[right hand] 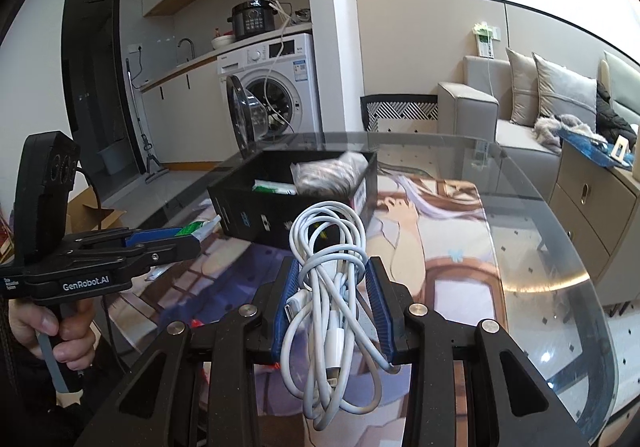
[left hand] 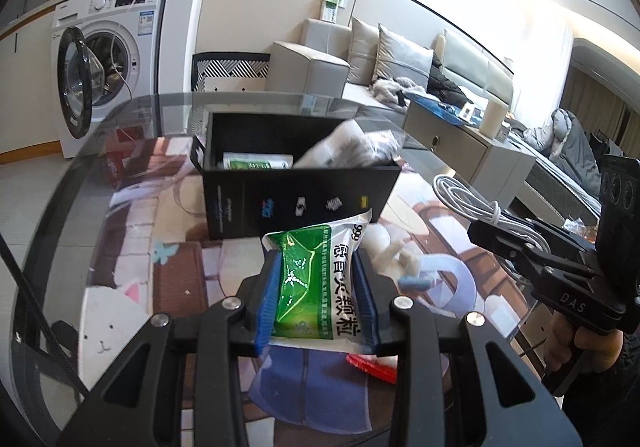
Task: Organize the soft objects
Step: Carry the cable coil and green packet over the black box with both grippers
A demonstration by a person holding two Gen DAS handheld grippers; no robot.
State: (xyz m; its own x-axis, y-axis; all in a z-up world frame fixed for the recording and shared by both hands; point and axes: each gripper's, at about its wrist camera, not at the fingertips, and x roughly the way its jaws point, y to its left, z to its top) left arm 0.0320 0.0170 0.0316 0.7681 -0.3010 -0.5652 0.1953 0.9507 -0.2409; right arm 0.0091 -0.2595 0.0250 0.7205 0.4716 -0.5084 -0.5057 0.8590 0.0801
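My left gripper [left hand: 316, 259] is shut on a green and white medicine sachet [left hand: 320, 271], held above the table just in front of the open black box [left hand: 296, 203]. The box holds a green-white packet [left hand: 256, 161] and a crumpled grey-white bag [left hand: 352, 147]. My right gripper [right hand: 334, 271] is shut on a coiled white charging cable [right hand: 332, 287], held in front of the same box [right hand: 280, 215]. The right gripper with the cable also shows in the left wrist view [left hand: 504, 235], and the left gripper with the sachet in the right wrist view [right hand: 172, 239].
A round glass table [right hand: 540, 247] covers an anime-print mat [left hand: 132, 271]. A red packet [left hand: 372, 367] lies under my left gripper. A washing machine [left hand: 108, 59] with its door open stands behind, and a sofa [left hand: 360, 59] and cabinet [left hand: 460, 143] stand to the right.
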